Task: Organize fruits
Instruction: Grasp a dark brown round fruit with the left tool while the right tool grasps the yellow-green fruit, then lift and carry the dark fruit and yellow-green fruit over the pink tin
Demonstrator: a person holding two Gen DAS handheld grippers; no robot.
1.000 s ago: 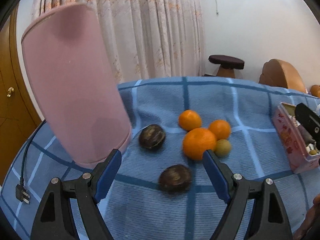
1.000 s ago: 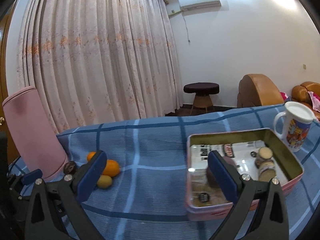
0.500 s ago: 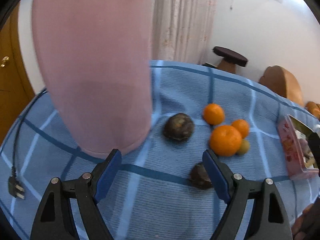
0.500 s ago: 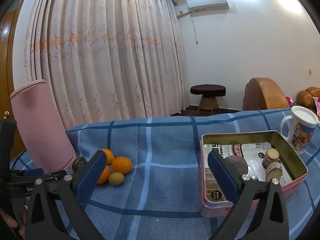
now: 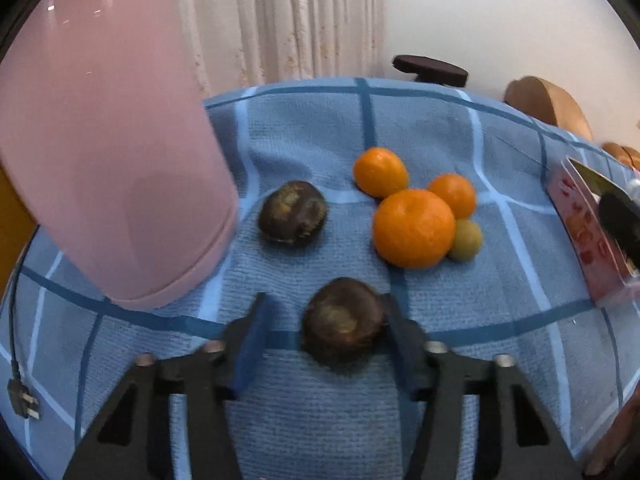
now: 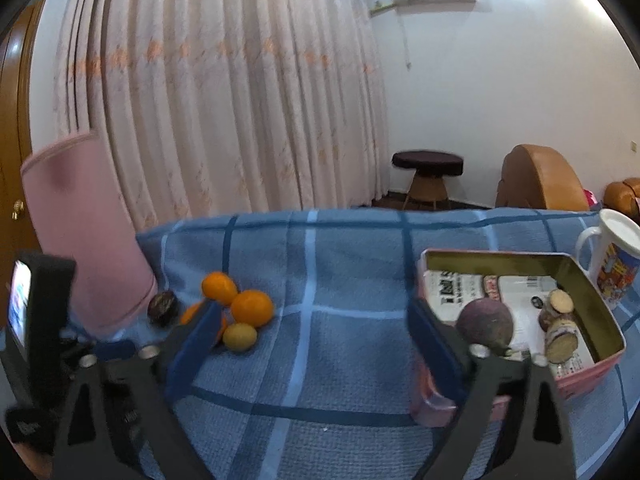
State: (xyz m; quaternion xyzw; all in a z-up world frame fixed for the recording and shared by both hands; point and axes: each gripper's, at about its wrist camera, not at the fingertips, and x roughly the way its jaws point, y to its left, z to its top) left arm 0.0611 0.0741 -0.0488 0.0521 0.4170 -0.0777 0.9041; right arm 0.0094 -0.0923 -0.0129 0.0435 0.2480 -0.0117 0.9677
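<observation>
The tablecloth (image 5: 420, 128) is a woven cloth, matt, with a nubbly waffle-like texture and a check pattern. Sitting on it, the pink container (image 5: 108, 140) looks like smooth plastic with a soft sheen, little highlights near its top. Next to that container, the dark fruit (image 5: 292, 214) has a wrinkled, dull skin, while the oranges (image 5: 414, 228) beside it are glossy and finely pitted. The tin (image 6: 576, 280) at the far side of the cloth from the container is metal, brassy and shiny inside, with printed paper lying in it. The gripper pads (image 5: 248, 344) are matt blue, the arms black plastic.
</observation>
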